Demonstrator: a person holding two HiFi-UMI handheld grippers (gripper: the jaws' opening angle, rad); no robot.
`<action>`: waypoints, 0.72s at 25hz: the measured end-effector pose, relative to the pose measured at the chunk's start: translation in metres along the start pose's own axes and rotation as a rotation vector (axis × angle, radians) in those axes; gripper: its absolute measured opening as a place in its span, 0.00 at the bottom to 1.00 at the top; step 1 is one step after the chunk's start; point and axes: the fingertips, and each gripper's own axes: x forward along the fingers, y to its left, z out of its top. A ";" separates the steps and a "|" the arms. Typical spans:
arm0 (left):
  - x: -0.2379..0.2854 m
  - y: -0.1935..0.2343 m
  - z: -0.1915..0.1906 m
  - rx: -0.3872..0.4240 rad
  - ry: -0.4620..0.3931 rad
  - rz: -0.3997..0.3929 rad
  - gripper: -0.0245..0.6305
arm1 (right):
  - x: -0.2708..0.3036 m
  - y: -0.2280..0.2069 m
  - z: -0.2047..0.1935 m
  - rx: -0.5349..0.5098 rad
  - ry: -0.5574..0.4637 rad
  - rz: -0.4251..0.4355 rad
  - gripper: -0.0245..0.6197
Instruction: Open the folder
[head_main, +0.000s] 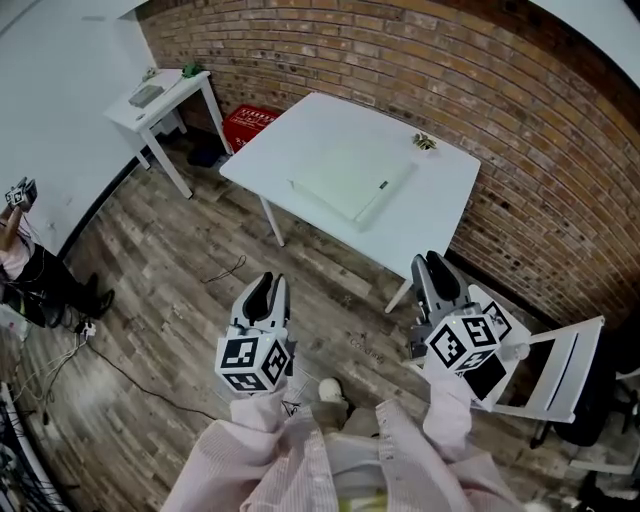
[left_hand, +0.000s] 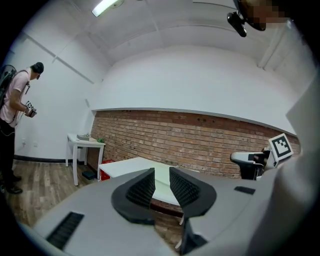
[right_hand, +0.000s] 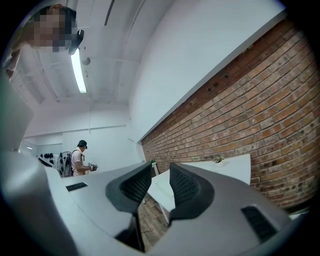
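Note:
The folder (head_main: 350, 178), pale and closed, lies flat on the white table (head_main: 440, 200), with a small dark clip at its right edge. Both grippers hang over the wooden floor, short of the table's near edge and apart from it. My left gripper (head_main: 268, 283) points toward the table; its jaws stand a narrow gap apart with nothing between them. In the left gripper view the table (left_hand: 125, 167) shows just beyond the left gripper (left_hand: 161, 172). My right gripper (head_main: 433, 264) is also open and empty. Past the right gripper (right_hand: 161, 171) lies the table (right_hand: 220, 167).
A small dark-and-yellow object (head_main: 425, 142) sits at the table's far corner. A white chair (head_main: 560, 370) stands close by my right gripper. A small side table (head_main: 160, 100) and a red crate (head_main: 250, 122) are at the brick wall. A person (head_main: 20, 250) stands far left, with cables on the floor.

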 end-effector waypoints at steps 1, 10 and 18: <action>0.003 0.004 0.001 -0.002 0.000 -0.003 0.16 | 0.004 0.001 -0.001 0.000 -0.001 -0.005 0.18; 0.024 0.028 -0.002 -0.019 0.020 -0.020 0.16 | 0.032 -0.002 -0.012 0.019 0.008 -0.035 0.18; 0.057 0.047 -0.014 -0.032 0.060 -0.018 0.16 | 0.067 -0.015 -0.032 0.058 0.049 -0.034 0.18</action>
